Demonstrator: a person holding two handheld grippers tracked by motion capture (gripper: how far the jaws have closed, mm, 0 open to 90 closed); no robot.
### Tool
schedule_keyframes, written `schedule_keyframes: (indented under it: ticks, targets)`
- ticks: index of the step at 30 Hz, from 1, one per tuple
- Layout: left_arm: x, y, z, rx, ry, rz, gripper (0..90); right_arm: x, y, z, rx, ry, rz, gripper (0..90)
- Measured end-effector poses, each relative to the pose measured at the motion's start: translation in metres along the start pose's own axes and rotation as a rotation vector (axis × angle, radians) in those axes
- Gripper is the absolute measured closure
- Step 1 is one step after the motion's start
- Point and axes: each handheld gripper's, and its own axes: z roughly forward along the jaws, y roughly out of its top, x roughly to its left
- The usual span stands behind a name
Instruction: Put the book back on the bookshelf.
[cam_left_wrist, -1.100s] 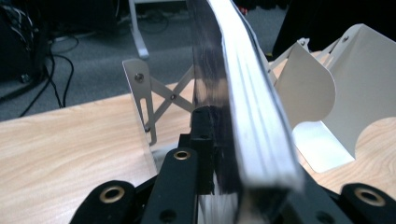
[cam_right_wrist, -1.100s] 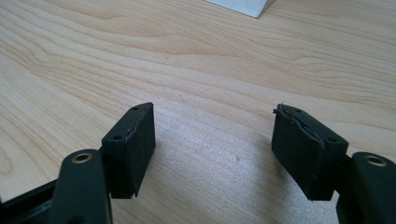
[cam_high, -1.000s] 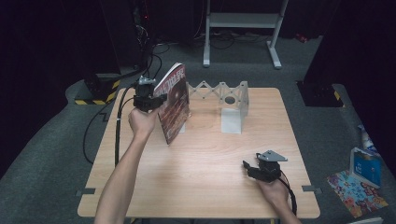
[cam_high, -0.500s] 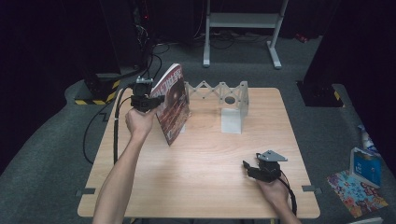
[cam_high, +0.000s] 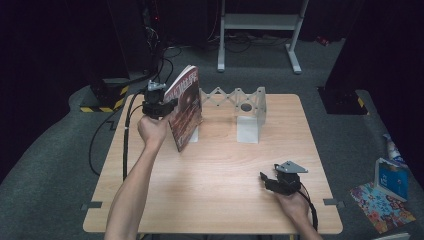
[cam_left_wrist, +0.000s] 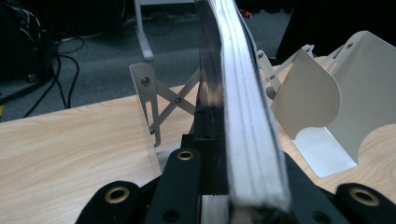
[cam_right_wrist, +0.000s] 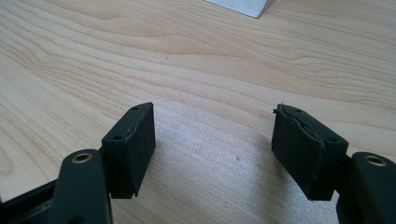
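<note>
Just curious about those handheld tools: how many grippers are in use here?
2. The left gripper is raised at the table's far left, clamping an upright book; the right gripper rests near the front right, jaws open.

On the wooden table (cam_high: 215, 175), the left gripper (cam_high: 167, 106) holds a book (cam_high: 186, 107) by its edge, and the book stands tilted, with its lower corner near the table surface. Just behind the book there is a white folding rack (cam_high: 240, 107), which stands on the far part of the table. The right gripper (cam_high: 265, 181) rests low near the front right edge, well apart from the book.
</note>
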Motion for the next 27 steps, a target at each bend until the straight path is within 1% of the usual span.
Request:
schedule_keyframes:
  ticks: [4,8,14,15,19,21,24,26,27]
  targets:
    - [-0.0031,-0.0004,0.0015,-0.021,0.005,0.007,84.0,-0.0001,0.0000,0.0000,0.000,0.000,-0.002,30.5]
    - [-0.0068,-0.0018,0.0040,-0.022,0.010,0.026,83.9,-0.0003,0.0000,0.0001,-0.001,0.000,-0.005,30.5]
    - [-0.0070,-0.0066,0.0072,-0.037,0.009,0.009,83.7,-0.0001,0.0000,0.0000,-0.001,0.000,-0.002,30.5]
    - [-0.0068,-0.0069,0.0072,-0.034,0.009,0.008,83.7,-0.0002,0.0000,0.0000,-0.001,0.000,-0.002,30.5]
    - [-0.0059,-0.0071,0.0060,-0.016,0.012,0.030,83.3,-0.0002,0.0000,0.0000,0.000,0.000,-0.003,30.5]
    - [-0.0048,-0.0063,0.0055,-0.001,0.008,0.031,83.1,-0.0002,0.0000,0.0000,0.000,0.000,-0.003,30.5]
    - [-0.0034,-0.0056,0.0049,0.015,0.016,0.032,82.6,-0.0003,0.0000,0.0001,-0.002,0.000,-0.005,30.5]
    - [-0.0013,-0.0054,0.0041,0.027,0.017,0.030,82.3,-0.0001,0.0000,0.0000,-0.001,0.000,-0.002,30.5]
    - [-0.0009,-0.0056,0.0042,0.026,0.016,0.021,82.1,-0.0001,0.0000,0.0000,-0.001,0.000,-0.002,30.5]
